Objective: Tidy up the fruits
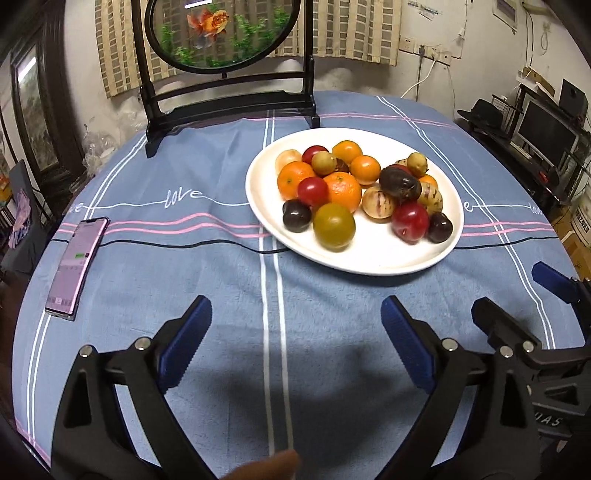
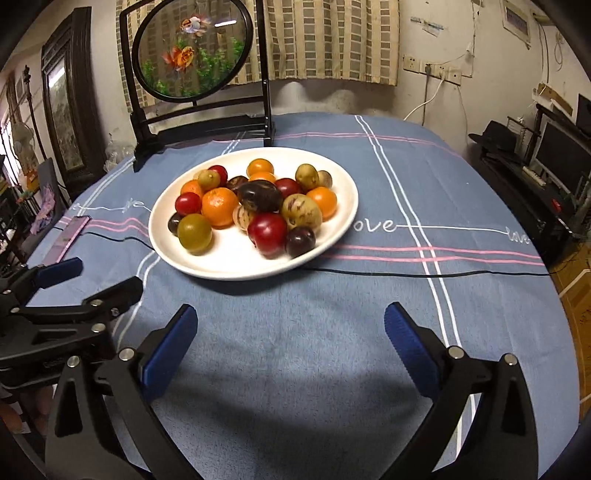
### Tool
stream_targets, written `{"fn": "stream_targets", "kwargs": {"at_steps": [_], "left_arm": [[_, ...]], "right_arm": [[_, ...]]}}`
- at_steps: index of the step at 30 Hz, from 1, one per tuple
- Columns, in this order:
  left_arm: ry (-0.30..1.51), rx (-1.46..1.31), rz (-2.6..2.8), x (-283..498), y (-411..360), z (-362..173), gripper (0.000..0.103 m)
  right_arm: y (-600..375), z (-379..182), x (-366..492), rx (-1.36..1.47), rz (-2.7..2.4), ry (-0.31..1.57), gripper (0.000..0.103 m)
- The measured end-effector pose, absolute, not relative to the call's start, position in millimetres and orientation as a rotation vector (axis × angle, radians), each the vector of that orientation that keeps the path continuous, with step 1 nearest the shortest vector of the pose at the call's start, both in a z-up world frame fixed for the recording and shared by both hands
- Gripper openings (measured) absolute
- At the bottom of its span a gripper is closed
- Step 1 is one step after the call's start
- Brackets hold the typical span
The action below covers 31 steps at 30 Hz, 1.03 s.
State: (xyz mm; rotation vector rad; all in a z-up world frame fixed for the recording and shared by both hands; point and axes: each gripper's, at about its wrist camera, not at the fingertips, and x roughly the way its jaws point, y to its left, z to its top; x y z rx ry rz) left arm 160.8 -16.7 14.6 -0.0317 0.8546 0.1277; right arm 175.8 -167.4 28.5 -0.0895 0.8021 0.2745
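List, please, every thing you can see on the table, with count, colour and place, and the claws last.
plate: one, white, right of the table's middle
fruits: about twenty, orange, red, dark purple, green and striped yellow, piled on the plate
phone: one, screen lit pale purple, flat at the left edge
screen: one, round goldfish picture in a black stand, far side behind the plate
cable: one, black, across the cloth and under the plate
tablecloth: one, blue with white and pink stripes, over the table
left claw: open, empty, above the near cloth
right claw: open, empty, beside the left claw
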Motion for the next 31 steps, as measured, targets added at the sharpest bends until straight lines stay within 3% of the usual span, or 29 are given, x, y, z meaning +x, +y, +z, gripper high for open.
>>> {"fn": "stream_targets", "kwargs": {"at_steps": [31], "left_arm": [[0.860, -0.061, 0.125, 150.6, -15.6, 10.2, 0.095]], "right_arm": [[-166.5, 10.0, 172.7, -0.112, 0.228, 0.861, 0.102]]}}
